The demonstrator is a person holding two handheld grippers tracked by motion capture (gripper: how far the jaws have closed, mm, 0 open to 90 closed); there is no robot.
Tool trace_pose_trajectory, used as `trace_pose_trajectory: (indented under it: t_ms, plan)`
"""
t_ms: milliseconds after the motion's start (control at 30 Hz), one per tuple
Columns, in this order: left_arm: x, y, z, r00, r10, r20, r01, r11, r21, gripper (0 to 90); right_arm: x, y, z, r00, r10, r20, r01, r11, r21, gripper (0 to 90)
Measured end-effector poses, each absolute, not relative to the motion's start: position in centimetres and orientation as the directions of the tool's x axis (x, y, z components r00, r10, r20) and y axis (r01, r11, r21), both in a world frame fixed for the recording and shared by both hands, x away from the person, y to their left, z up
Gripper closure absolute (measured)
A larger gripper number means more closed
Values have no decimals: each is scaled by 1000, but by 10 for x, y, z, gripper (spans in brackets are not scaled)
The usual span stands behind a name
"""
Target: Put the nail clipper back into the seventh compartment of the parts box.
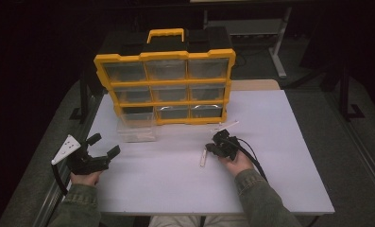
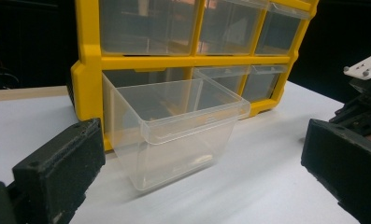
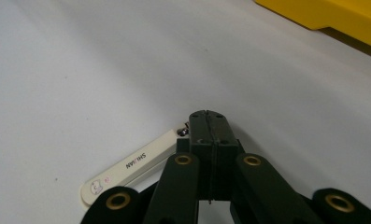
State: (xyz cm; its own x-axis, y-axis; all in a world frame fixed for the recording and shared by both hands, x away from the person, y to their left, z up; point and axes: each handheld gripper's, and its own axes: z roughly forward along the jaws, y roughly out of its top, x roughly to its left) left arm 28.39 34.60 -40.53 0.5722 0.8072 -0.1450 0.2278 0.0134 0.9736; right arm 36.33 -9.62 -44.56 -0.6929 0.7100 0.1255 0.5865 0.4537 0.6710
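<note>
Jaws of our right gripper [image 3: 206, 116] pinch shut on one end of a cream nail clipper [image 3: 131, 170] lying flat on the table [image 1: 279, 156]; we judge lifting comes next, toward the clear drawer [image 2: 174, 130] pulled out before the yellow organizer [image 1: 164, 87]. Our left gripper [image 1: 102, 145] waits wide open, empty.

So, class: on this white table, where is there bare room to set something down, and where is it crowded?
Bare: the near middle of the table between the left tongs and right tongs, and the far right side beyond the yellow organizer. Crowded: in front of the organizer, where the clear drawer stands, and beside the white nail clipper.
</note>
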Motion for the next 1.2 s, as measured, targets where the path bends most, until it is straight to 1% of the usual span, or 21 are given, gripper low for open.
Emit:
trace_pose_trajectory:
  t_ms: [167,700,1200]
  plan:
    - [284,345,-405,574,805,-146,227,14,974,0,366,-90,-449,-693,708,136,593,453,665,891]
    - [284,345,-405,575,805,-146,227,15,974,0,365,-70,-450,-728,667,159,572,463,677,891]
    - [284,346,-406,574,806,-144,229,11,973,0,360,-48,-447,-787,587,190,537,499,680,891]
